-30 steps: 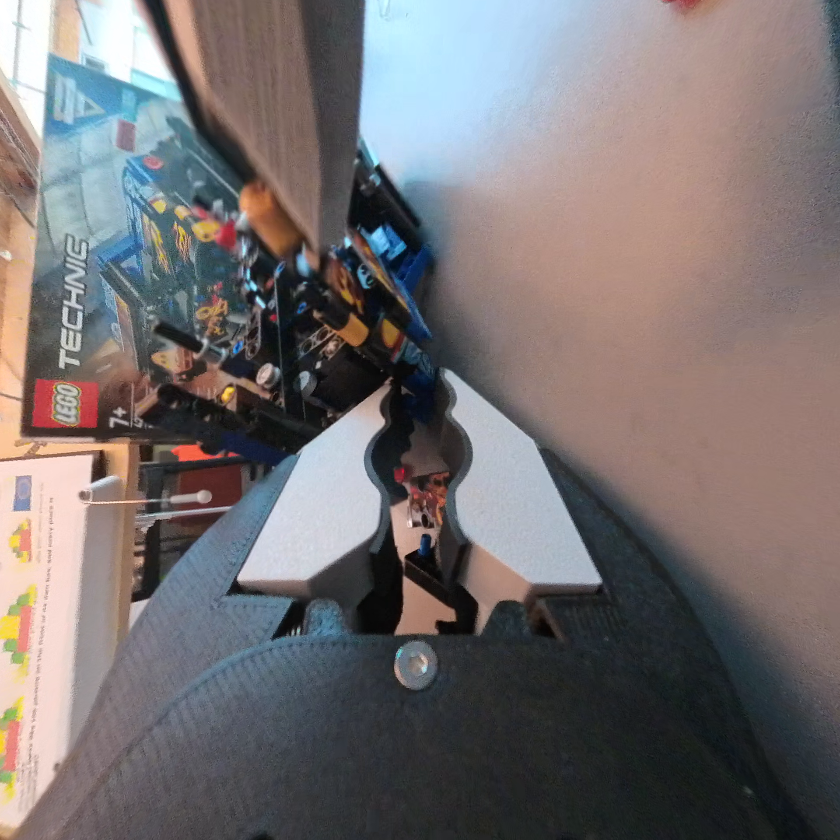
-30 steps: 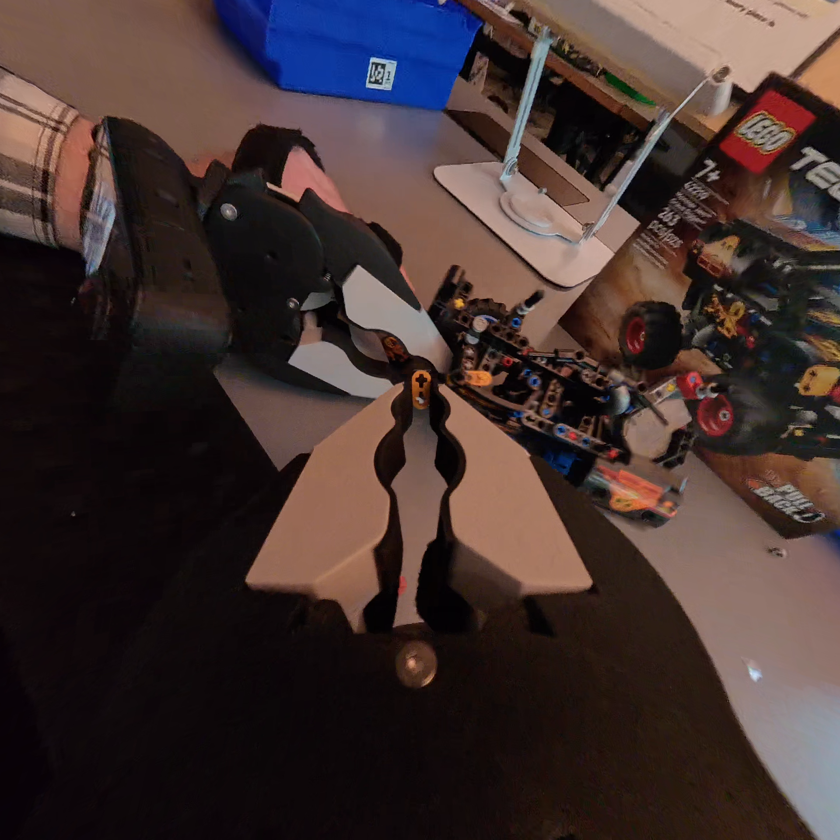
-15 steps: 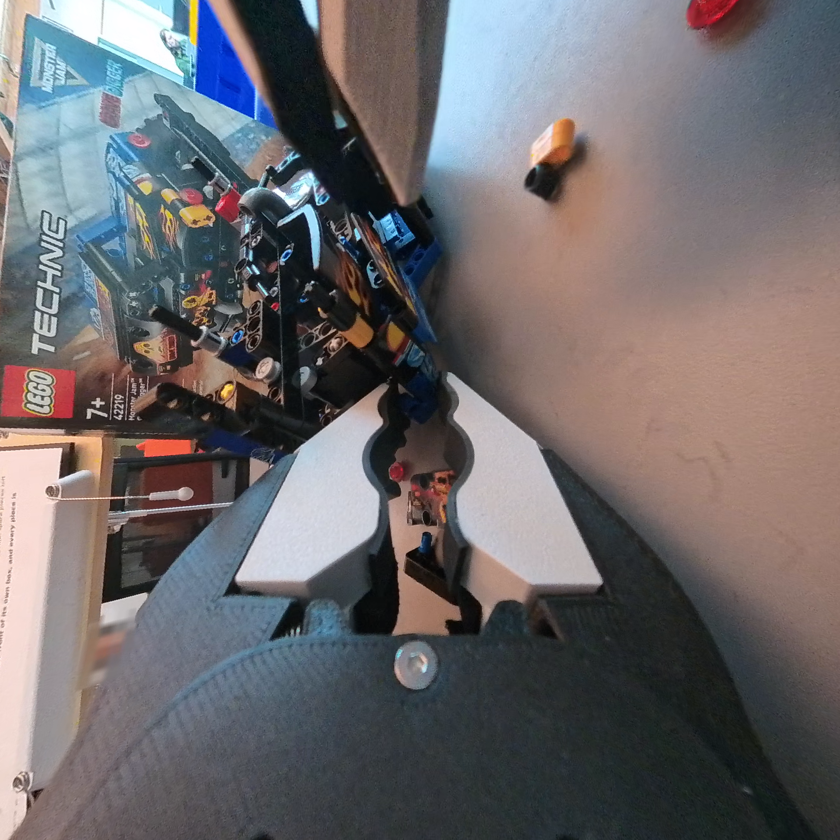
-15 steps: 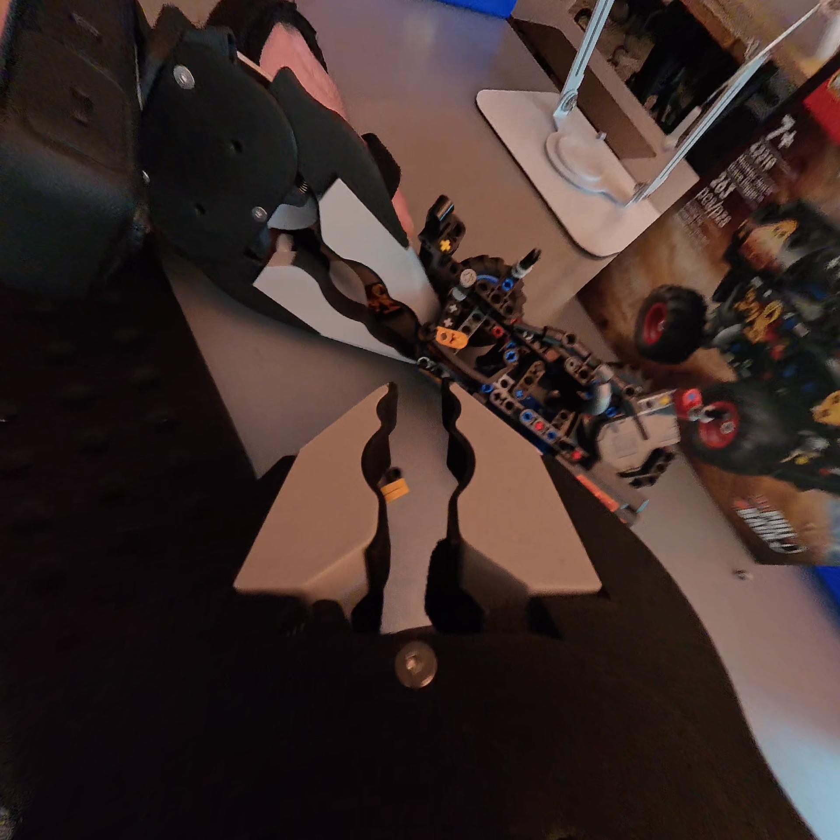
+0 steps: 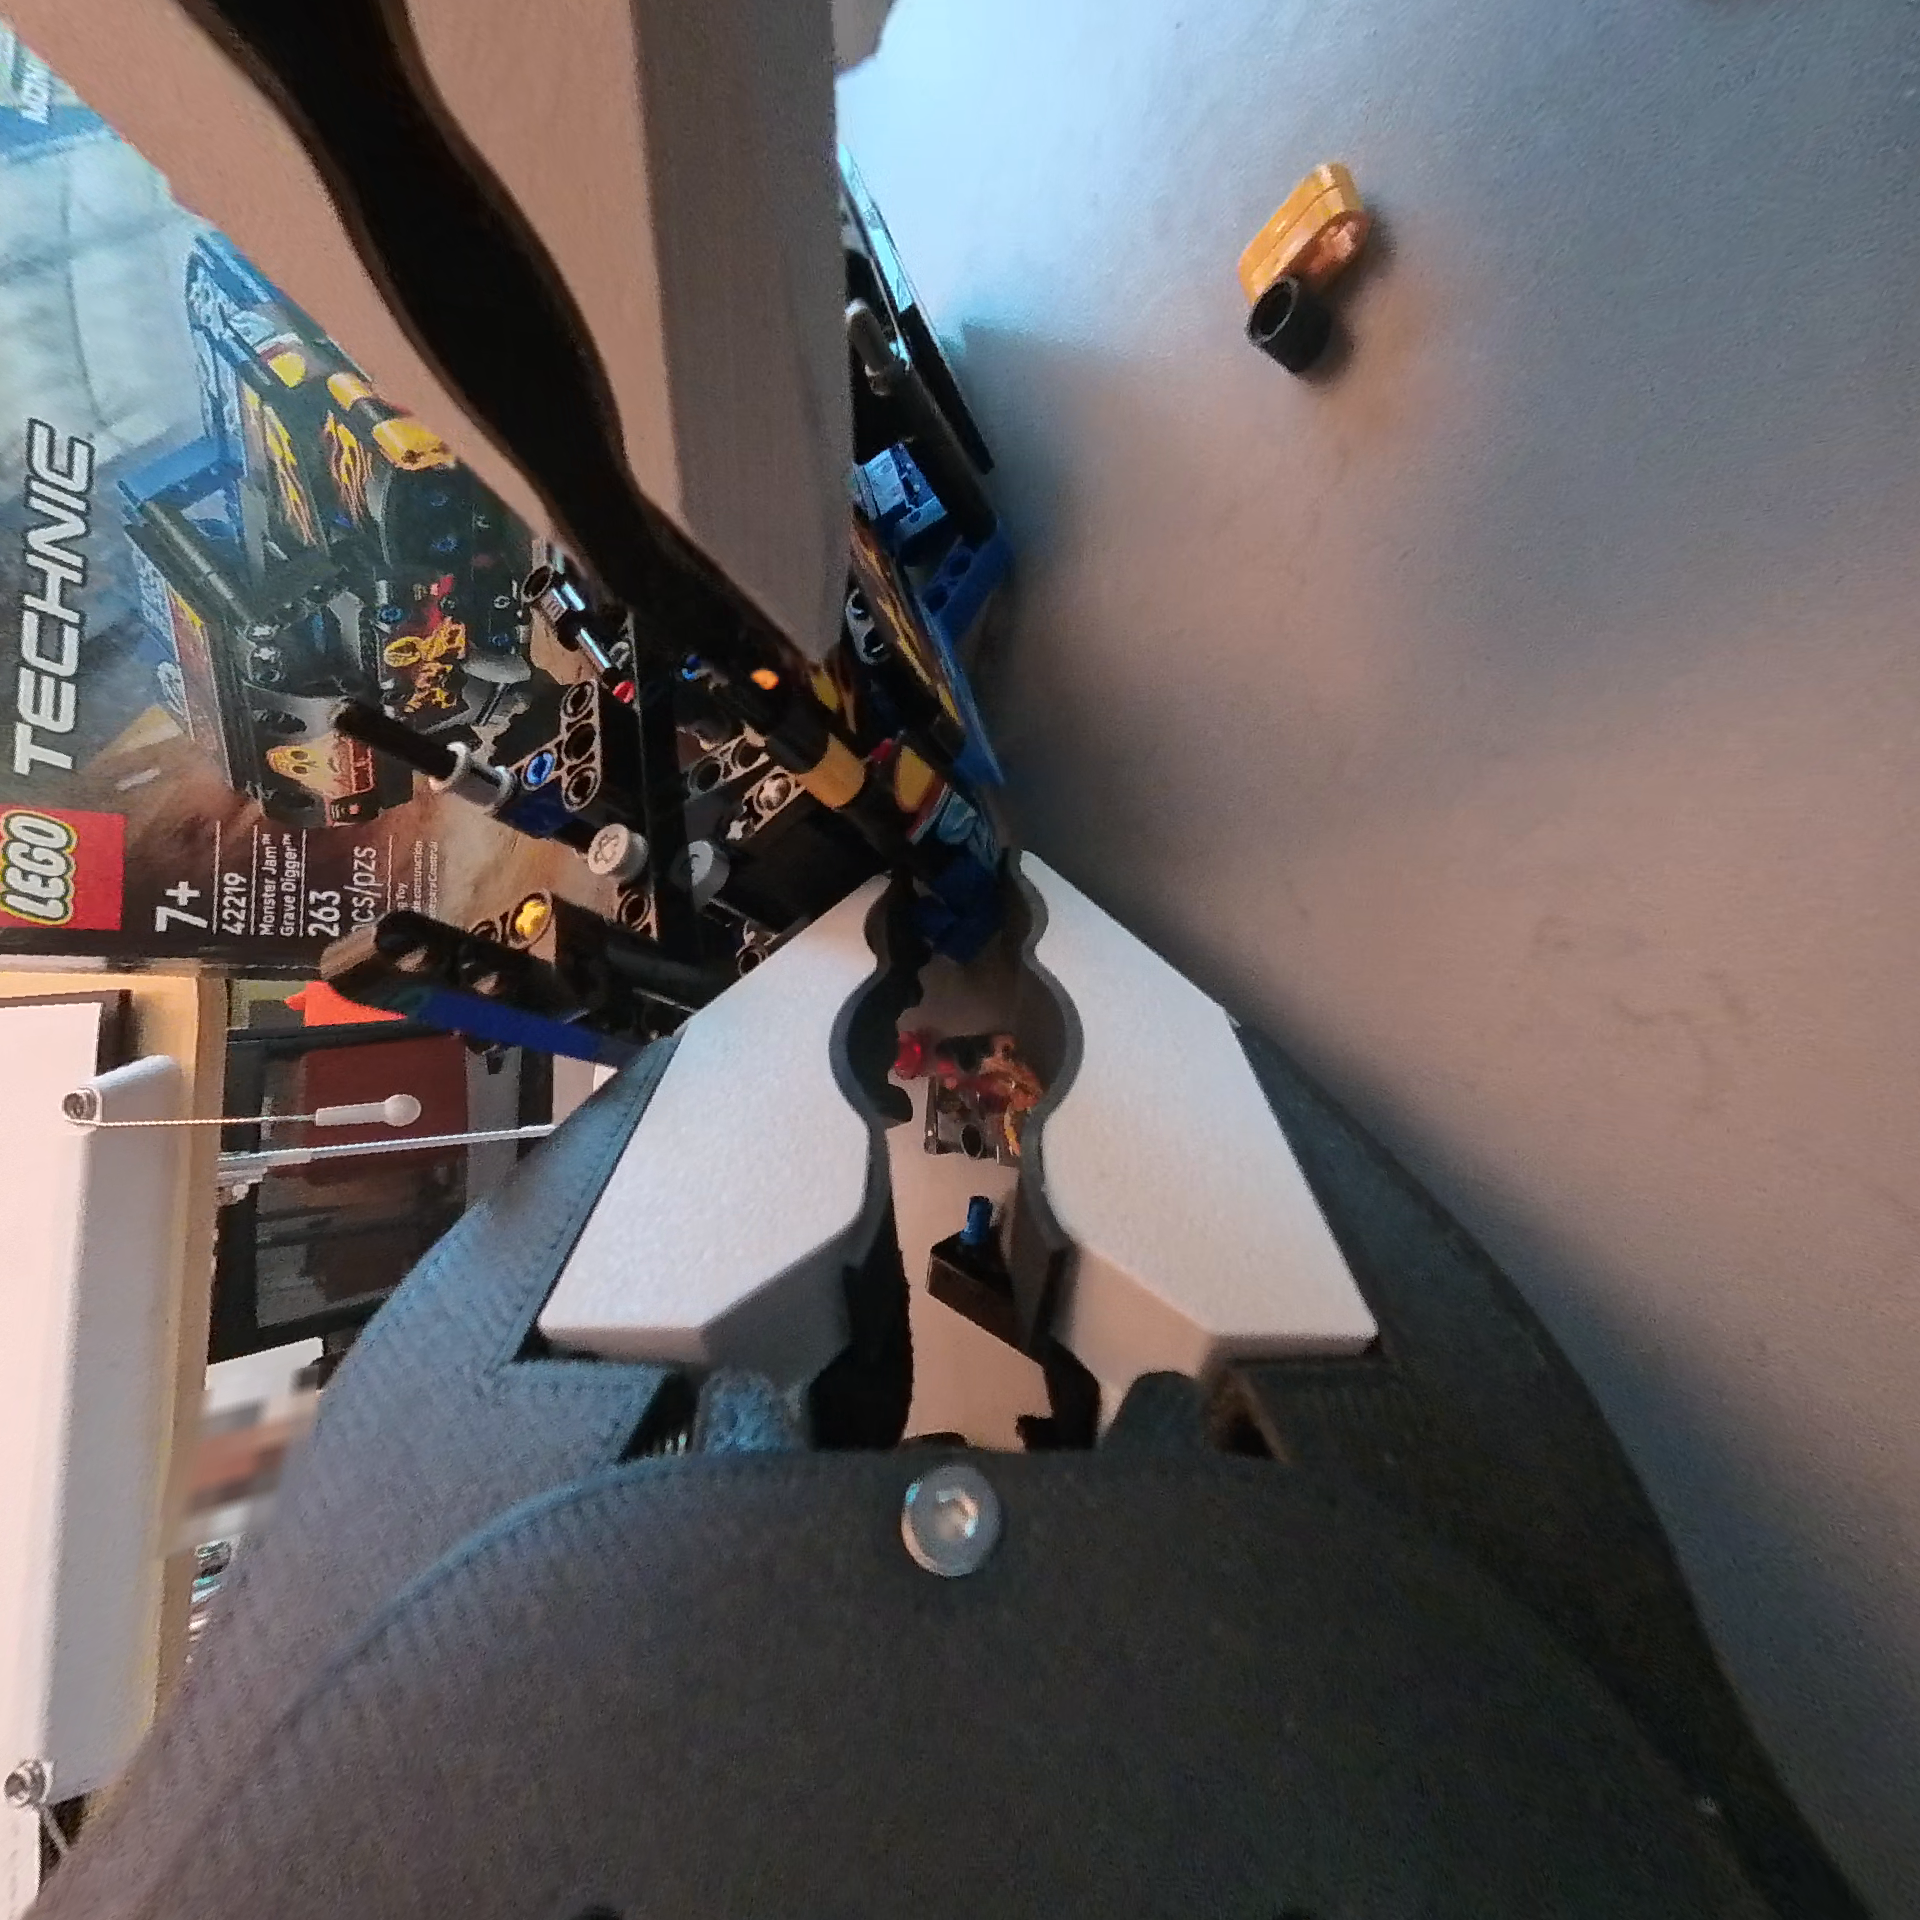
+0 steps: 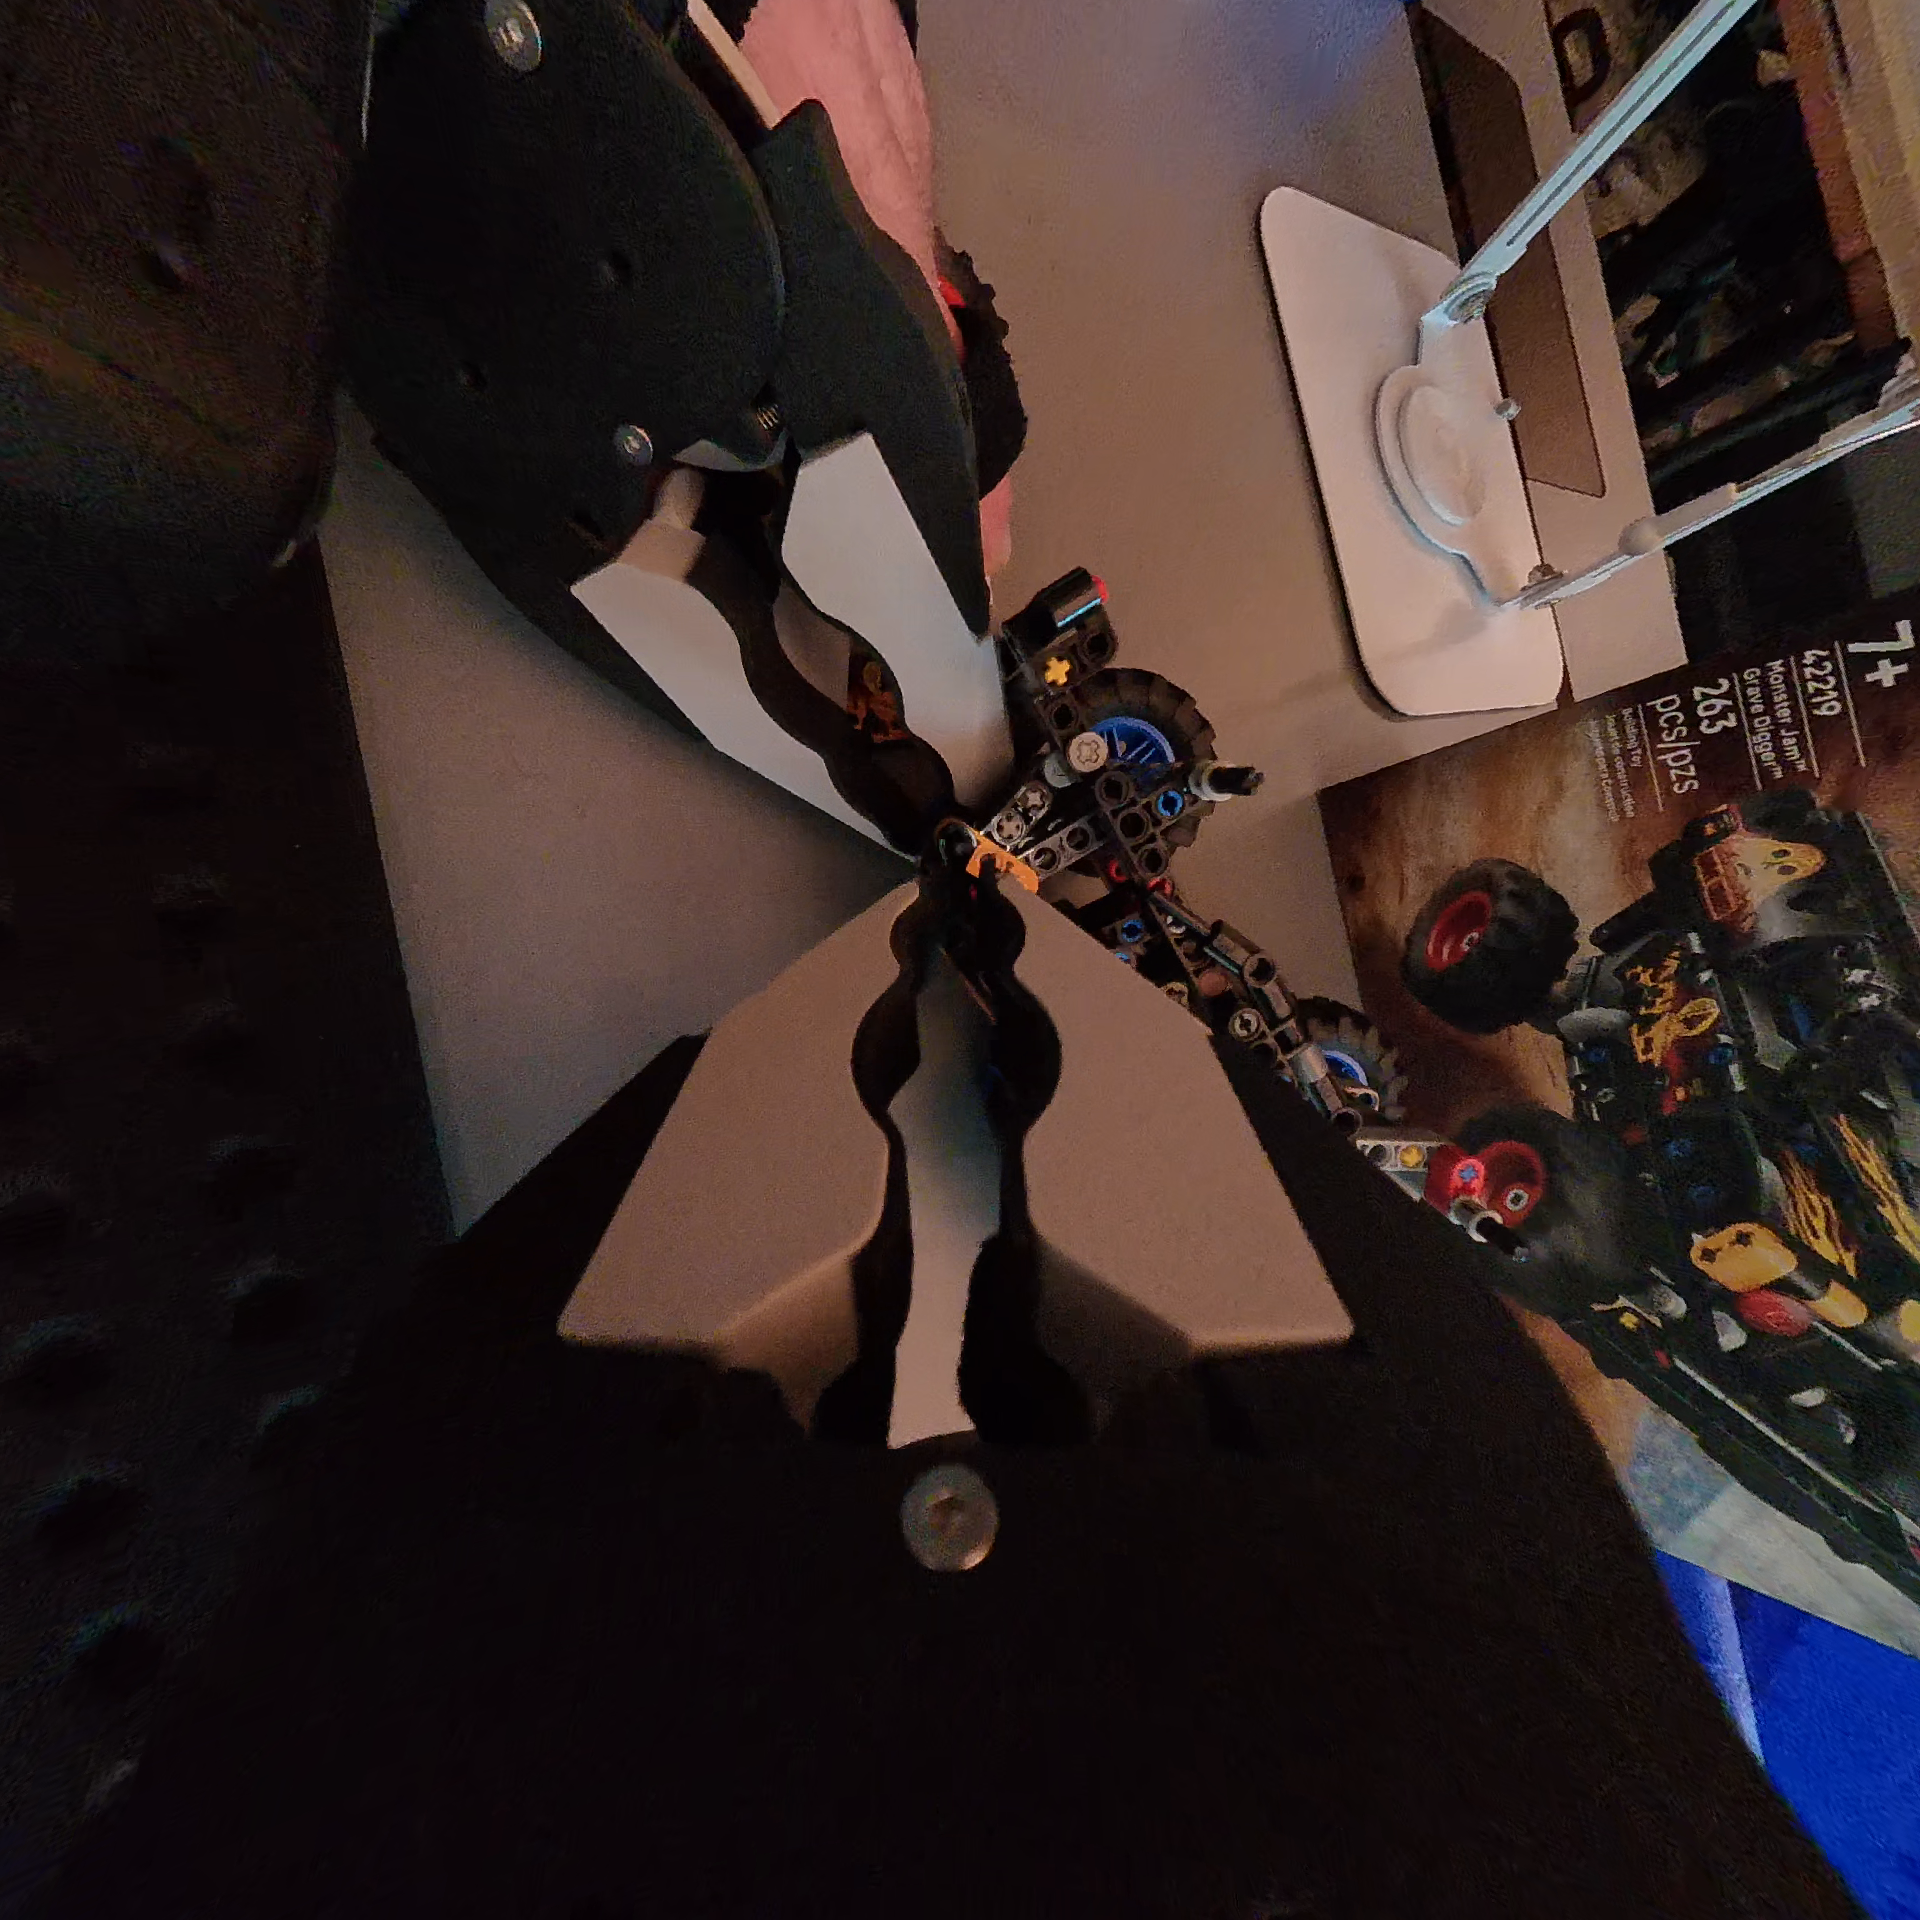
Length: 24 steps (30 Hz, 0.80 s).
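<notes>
A partly built toy truck model (image 5: pixel 727 790) of black, blue and yellow bricks is held above the grey table (image 5: pixel 1455 831). My left gripper (image 5: pixel 956 904) is shut on its blue and black end. My right gripper (image 6: pixel 961 894) is closed on a dark part at the model's (image 6: pixel 1122 821) other end, right beside a small orange piece (image 6: pixel 1003 857) fixed to it. The left gripper (image 6: pixel 925 810) meets it tip to tip in the right wrist view. The right gripper's fingers (image 5: pixel 748 364) come down from the top in the left wrist view. A loose orange-and-black piece (image 5: pixel 1304 260) lies on the table.
The toy's printed box (image 5: pixel 156 623) stands behind the model and also shows in the right wrist view (image 6: pixel 1662 935). A white stand with wire arms (image 6: pixel 1423 468) is at the back. A blue bin (image 6: pixel 1818 1714) is at the lower right. The tips of one gripper are about 7 centimetres away from the tips of the other.
The right gripper opened and let go of the orange piece it held, which now lies on the table. It then moved in and closed on the model. The left gripper kept its hold.
</notes>
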Available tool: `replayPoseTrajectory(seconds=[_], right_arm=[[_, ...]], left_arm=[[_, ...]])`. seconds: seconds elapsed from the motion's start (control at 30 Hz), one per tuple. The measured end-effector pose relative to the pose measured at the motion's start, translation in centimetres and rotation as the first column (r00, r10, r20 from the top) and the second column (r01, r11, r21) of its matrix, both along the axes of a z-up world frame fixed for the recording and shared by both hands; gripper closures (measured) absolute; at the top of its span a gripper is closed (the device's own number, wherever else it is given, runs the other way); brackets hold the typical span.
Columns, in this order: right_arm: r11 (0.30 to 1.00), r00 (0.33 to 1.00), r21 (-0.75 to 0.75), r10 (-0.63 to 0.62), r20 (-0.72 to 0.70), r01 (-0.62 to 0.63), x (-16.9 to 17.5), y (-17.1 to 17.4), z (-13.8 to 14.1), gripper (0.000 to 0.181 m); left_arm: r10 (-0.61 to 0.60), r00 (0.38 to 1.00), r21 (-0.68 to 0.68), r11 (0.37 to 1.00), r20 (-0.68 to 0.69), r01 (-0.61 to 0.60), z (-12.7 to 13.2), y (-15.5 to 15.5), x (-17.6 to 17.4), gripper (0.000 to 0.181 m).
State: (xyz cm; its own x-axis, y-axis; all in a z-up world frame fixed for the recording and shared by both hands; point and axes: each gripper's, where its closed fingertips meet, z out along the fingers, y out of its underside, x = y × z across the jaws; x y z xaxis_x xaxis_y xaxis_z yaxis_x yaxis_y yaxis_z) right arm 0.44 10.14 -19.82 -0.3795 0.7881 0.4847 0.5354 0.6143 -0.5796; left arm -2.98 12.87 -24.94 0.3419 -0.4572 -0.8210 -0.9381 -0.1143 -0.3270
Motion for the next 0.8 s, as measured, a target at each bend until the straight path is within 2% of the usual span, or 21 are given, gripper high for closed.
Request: replayPoseTrajectory(seconds=[0.03, 0.1, 0.27, 0.4, 0.8], right_arm=[[1.000, 1.000, 0.011, 0.009, 0.015, -0.009, 0.1, 0.0, -0.1, 0.171], [0.999, 1.000, 0.036, 0.014, 0.017, -0.015, 0.0, 0.1, 0.0, 0.178], [0.995, 0.998, 0.091, 0.040, 0.050, -0.045, -0.3, 0.0, -0.2, 0.181], [0.998, 0.997, 0.015, 0.056, 0.058, -0.057, 0.1, -0.6, -0.1, 0.181], [0.999, 0.999, 0.040, 0.005, 0.035, -0.007, 1.3, -0.9, 0.1, 0.181]], left_arm=[[-0.001, 1.000, 0.001, 1.000, -0.003, 0.001, 0.0, 0.0, 0.0, 0.166], [-0.002, 1.000, 0.001, 1.000, -0.001, 0.002, 0.0, 0.0, 0.0, 0.166], [0.004, 1.000, -0.005, 1.000, 0.001, -0.004, -0.1, 0.1, -0.2, 0.166], [0.003, 1.000, -0.013, 1.000, 0.002, -0.003, -0.3, 0.3, 0.0, 0.166], [-0.030, 0.999, -0.009, 1.000, 0.020, 0.030, -0.3, 0.6, 0.9, 0.166]])
